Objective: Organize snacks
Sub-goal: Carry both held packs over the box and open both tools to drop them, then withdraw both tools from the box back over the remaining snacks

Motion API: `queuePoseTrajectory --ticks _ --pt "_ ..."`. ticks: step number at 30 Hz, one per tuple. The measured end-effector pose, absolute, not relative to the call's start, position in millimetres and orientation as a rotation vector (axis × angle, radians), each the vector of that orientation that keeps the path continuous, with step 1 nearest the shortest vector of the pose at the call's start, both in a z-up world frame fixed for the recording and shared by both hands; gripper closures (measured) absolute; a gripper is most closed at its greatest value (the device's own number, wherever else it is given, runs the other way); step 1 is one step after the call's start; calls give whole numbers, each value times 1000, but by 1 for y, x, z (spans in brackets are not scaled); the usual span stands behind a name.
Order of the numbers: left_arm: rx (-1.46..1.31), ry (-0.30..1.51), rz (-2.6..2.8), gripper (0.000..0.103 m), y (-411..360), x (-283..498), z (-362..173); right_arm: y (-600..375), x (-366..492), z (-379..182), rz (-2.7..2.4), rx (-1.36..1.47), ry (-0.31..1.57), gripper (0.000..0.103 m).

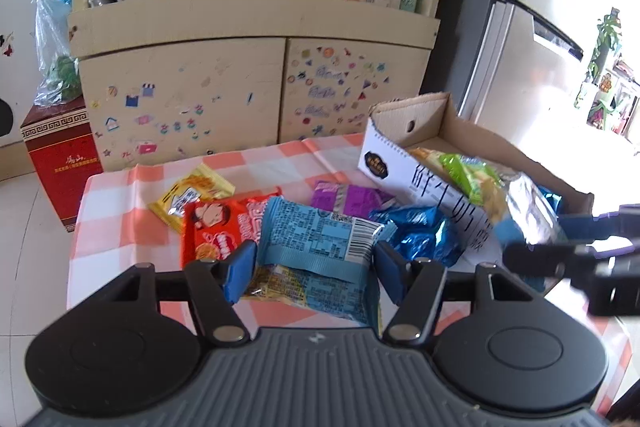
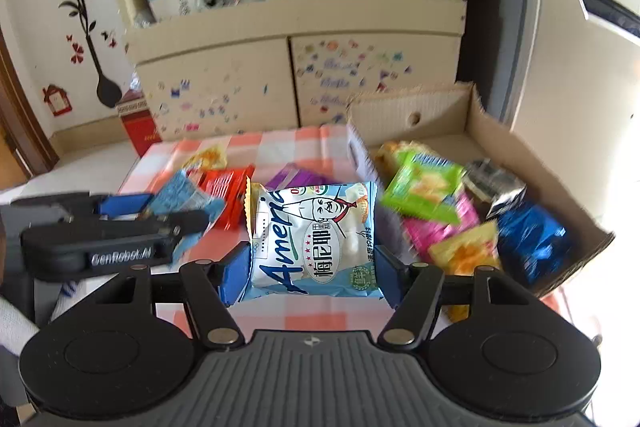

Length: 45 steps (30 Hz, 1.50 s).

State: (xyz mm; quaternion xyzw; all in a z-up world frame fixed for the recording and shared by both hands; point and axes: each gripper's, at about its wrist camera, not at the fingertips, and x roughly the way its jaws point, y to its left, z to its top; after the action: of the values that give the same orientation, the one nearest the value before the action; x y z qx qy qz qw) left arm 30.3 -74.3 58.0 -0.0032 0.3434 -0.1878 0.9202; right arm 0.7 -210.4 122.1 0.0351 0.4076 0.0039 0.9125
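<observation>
the left gripper (image 1: 314,267) was clamped on a light blue foil snack packet with a barcode (image 1: 320,239), its blue pads pressing the packet's two side edges and holding it clear of the pink-and-white checked tablecloth (image 1: 280,159). just beyond its fingertips lay a red biscuit packet with a cartoon face (image 1: 216,227), a yellow packet (image 1: 192,193) farther out to the left, a purple wrapper (image 1: 352,197) straight ahead and a crumpled shiny blue packet (image 1: 420,231) just to the right.

the right gripper (image 2: 310,271) was closed on a pale blue-and-white printed snack bag with a cartoon chef (image 2: 316,243), gripped by its sides and hanging upright between the pads above the cloth. to its right stood an open brown cardboard box (image 2: 492,135) already holding a green packet (image 2: 424,191), a pink one (image 2: 436,227), a yellow-orange one (image 2: 468,251), a silver-black one (image 2: 492,187) and a blue one (image 2: 532,239). well beyond both grippers rose a beige cabinet covered with stickers (image 1: 240,79).
</observation>
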Motion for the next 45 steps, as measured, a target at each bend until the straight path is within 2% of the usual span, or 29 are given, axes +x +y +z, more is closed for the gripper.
queuePoseTrajectory --ticks 11,33,36,39,41,45 --pt "-29 698 -468 40 -109 42 63 -271 22 148 -90 123 776 32" --pt "20 668 -719 39 -230 55 74 -344 39 150 -316 319 740 31" --pt "17 681 -733 34 -244 61 71 -348 43 146 -340 341 757 28" --pt "24 693 -754 29 -252 62 70 -354 44 143 -360 373 766 21" --pt "24 685 -762 19 -250 60 73 -356 43 144 -358 390 760 19" --pt "22 691 -752 17 -234 62 78 -352 43 145 -330 399 756 16"
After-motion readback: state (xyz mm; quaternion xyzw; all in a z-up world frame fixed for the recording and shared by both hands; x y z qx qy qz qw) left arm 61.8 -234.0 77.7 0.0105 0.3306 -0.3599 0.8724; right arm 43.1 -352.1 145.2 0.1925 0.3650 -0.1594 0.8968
